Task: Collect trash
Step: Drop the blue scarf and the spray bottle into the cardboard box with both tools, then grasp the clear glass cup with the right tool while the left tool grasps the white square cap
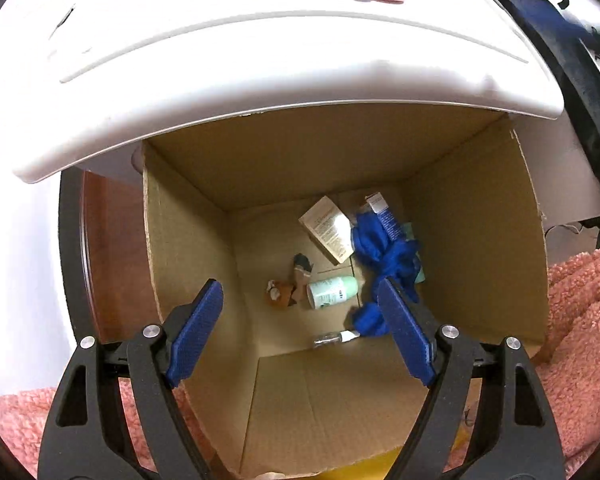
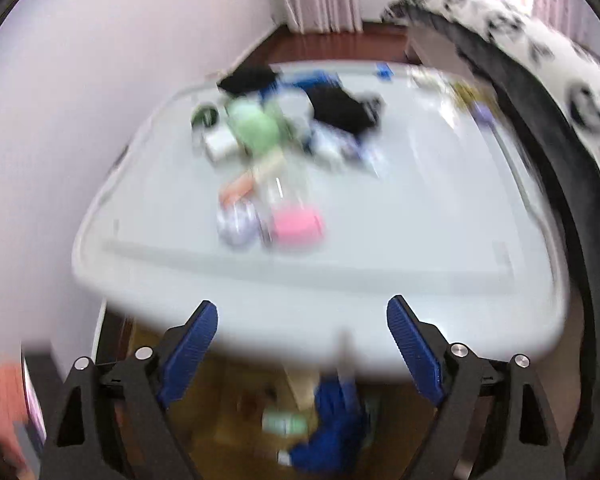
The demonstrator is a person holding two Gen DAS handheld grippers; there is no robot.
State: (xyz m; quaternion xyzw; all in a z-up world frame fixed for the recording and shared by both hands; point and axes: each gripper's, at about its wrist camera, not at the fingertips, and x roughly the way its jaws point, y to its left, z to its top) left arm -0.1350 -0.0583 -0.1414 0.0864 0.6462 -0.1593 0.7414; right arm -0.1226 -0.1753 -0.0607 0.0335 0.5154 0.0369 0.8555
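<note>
Left wrist view, left to right. The left gripper (image 1: 300, 322) hangs over an open cardboard box (image 1: 188, 240) that stands under the near edge of a white table (image 1: 260, 60); its jaws are spread apart and hold nothing. On the box floor lie, from the left wall toward the right wall: a small brown crumpled wrapper (image 1: 281, 295), a pale green bottle (image 1: 332, 292) on its side, a small clear vial (image 1: 334, 338) near the front wall, a beige carton (image 1: 329, 229) and a crumpled blue cloth (image 1: 384, 258) with a blue tube (image 1: 384, 216) against the right wall.

Right wrist view (blurred). The right gripper (image 2: 302, 338) is likewise spread apart and empty, above the table's near edge. Remaining items sit near the table's middle: a lilac case (image 2: 236, 222) beside a pink case (image 2: 296, 224), and a green rounded object (image 2: 256, 126) nearer the far left corner.

Handling, judged: these cases look light, rigid and smooth, hence slippery; a hold across the narrow sides, squarely centred, seems safest.
</note>
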